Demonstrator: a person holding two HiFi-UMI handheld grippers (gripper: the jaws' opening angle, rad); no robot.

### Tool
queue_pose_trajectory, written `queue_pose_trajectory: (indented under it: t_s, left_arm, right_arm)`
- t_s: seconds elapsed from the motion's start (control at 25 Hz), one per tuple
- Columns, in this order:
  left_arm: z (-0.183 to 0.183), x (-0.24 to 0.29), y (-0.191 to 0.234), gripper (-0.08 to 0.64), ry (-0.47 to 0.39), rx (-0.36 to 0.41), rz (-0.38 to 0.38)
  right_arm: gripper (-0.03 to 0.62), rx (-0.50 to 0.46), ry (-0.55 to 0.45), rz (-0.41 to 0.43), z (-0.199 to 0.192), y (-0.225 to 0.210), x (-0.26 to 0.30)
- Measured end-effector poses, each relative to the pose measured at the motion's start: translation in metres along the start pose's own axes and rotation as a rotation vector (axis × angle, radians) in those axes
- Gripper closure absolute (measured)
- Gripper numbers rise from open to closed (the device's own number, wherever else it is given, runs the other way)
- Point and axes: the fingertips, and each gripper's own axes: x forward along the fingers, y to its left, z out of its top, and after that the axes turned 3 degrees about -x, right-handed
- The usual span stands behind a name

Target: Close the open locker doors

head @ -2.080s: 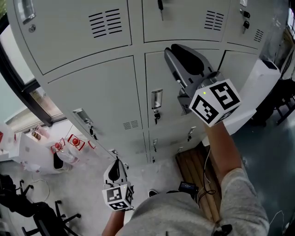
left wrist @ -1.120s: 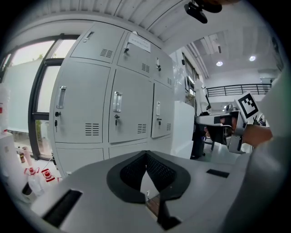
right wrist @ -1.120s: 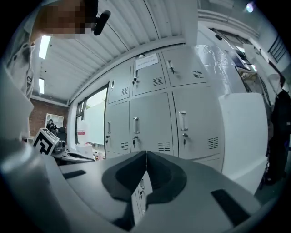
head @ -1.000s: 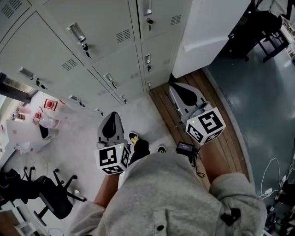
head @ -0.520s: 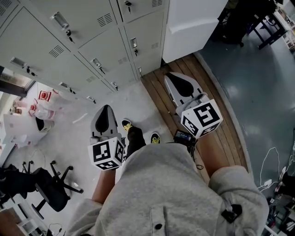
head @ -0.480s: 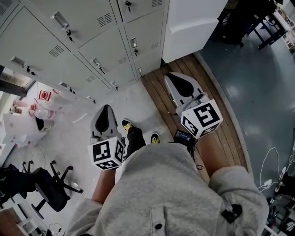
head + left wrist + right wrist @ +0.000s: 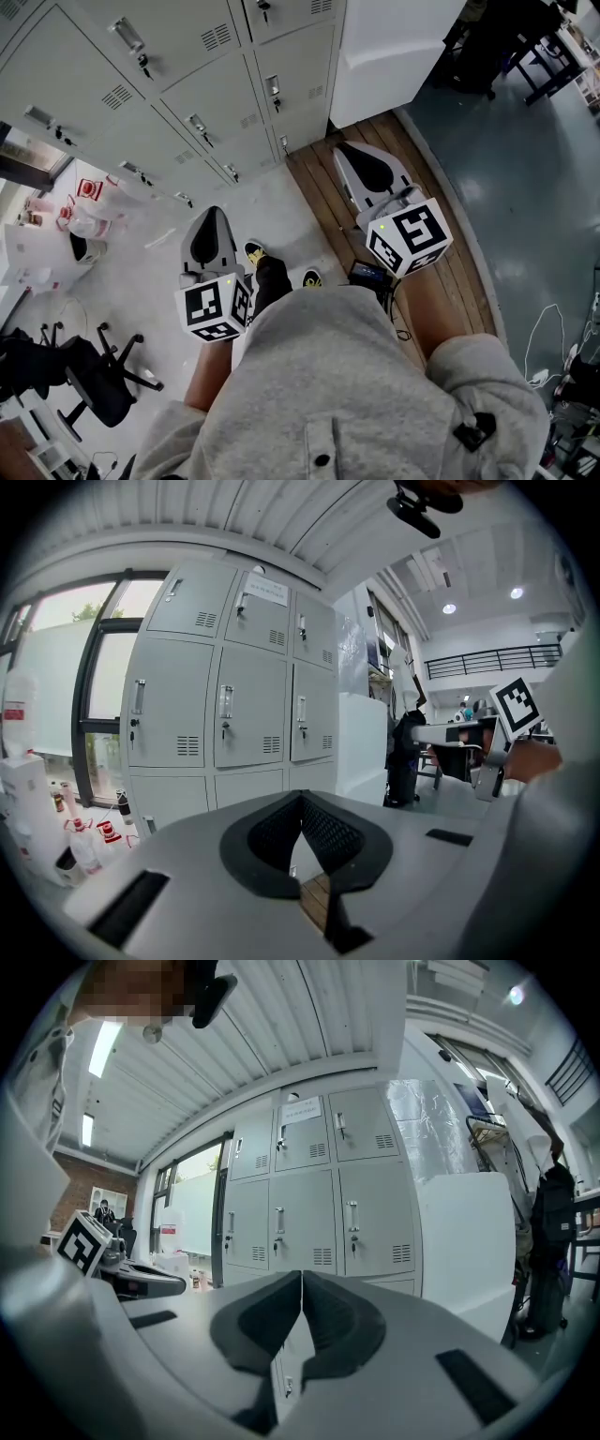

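While the left claw (image 7: 209, 221) and right claw (image 7: 350, 156) sit pressed together, lockers (image 7: 216, 86) stand well ahead.

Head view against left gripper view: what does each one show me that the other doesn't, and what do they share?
Only the head view: the person's grey sweatshirt, shoes and a black office chair on the floor. Only the left gripper view: the ceiling with its lights, and a paper label on a top door. Both: the grey lockers, every visible door shut, and the white cabinet beside them.
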Motion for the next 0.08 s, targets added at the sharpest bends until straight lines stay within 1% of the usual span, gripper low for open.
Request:
queue_pose_trajectory:
  t_s: [0.08]
  left_arm:
    - [0.0001, -0.0010, 0.0027, 0.554, -0.001, -0.001, 0.002]
  right_arm:
    - [0.561, 0.009, 0.000, 0.000, -0.0008, 0.0016, 0.0009]
